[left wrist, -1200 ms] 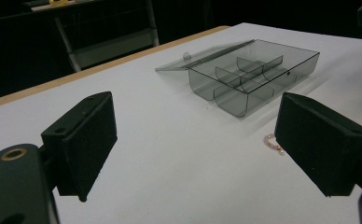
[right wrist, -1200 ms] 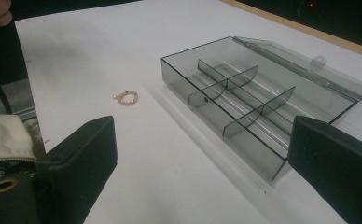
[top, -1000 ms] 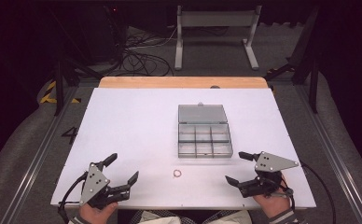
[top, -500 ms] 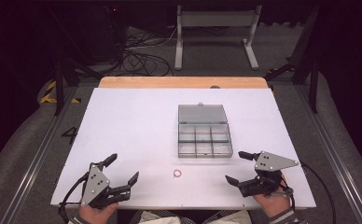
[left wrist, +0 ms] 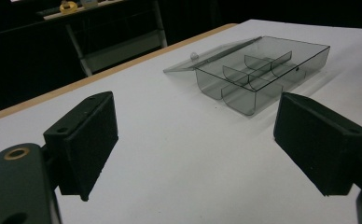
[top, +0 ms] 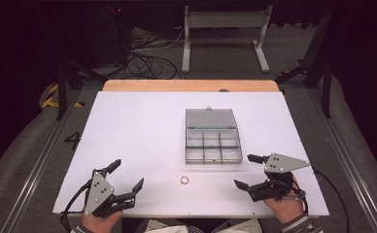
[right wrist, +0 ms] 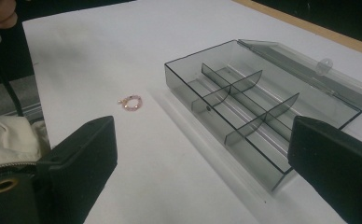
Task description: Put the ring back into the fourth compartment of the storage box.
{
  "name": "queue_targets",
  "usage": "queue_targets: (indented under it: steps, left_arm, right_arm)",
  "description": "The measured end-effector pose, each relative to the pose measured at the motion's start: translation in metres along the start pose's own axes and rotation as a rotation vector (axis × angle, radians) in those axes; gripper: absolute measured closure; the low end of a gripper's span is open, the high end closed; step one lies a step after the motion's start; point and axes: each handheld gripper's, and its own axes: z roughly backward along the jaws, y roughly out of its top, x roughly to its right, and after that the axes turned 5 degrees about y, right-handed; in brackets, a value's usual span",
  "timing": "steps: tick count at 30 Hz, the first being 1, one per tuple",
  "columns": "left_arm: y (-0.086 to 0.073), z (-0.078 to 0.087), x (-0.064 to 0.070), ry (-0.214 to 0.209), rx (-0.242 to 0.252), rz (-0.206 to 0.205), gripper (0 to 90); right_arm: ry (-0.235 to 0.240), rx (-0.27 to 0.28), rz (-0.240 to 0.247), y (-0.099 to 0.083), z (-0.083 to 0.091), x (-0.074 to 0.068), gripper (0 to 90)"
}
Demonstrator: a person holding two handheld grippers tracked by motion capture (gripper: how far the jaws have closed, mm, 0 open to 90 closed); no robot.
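Observation:
A clear grey compartment box (top: 212, 143) lies on the white table (top: 143, 126) with its lid (top: 211, 118) folded flat behind it; its several cells look empty (right wrist: 244, 100). A small pink beaded ring (top: 184, 180) rests on the table in front of the box, also seen as the ring (right wrist: 131, 103) in the right gripper view. My left gripper (top: 127, 175) stands open near the front left edge, nothing between its jaws. My right gripper (top: 245, 171) stands open at the front right, beside the box's near right corner. The box (left wrist: 258, 70) lies ahead in the left gripper view.
A wooden strip (top: 191, 86) borders the table's far edge. Behind it stand a metal frame (top: 223, 29) and tangled cables (top: 147, 60) on the floor. A wide stretch of bare table lies left of the box.

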Motion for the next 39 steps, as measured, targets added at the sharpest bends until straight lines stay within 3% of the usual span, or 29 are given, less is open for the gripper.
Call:
queue_targets:
  steps: [13, 39]
  left_arm:
    - [0.0, -0.001, 0.001, -0.001, -0.007, -0.003, 14.6]
    - [0.0, 0.0, 0.001, -0.009, -0.007, -0.018, 14.9]
  right_arm:
    - [0.037, -0.03, 0.03, 0.023, -0.015, -0.004, 8.5]
    - [0.112, -0.067, 0.082, 0.059, -0.067, -0.019, 8.4]
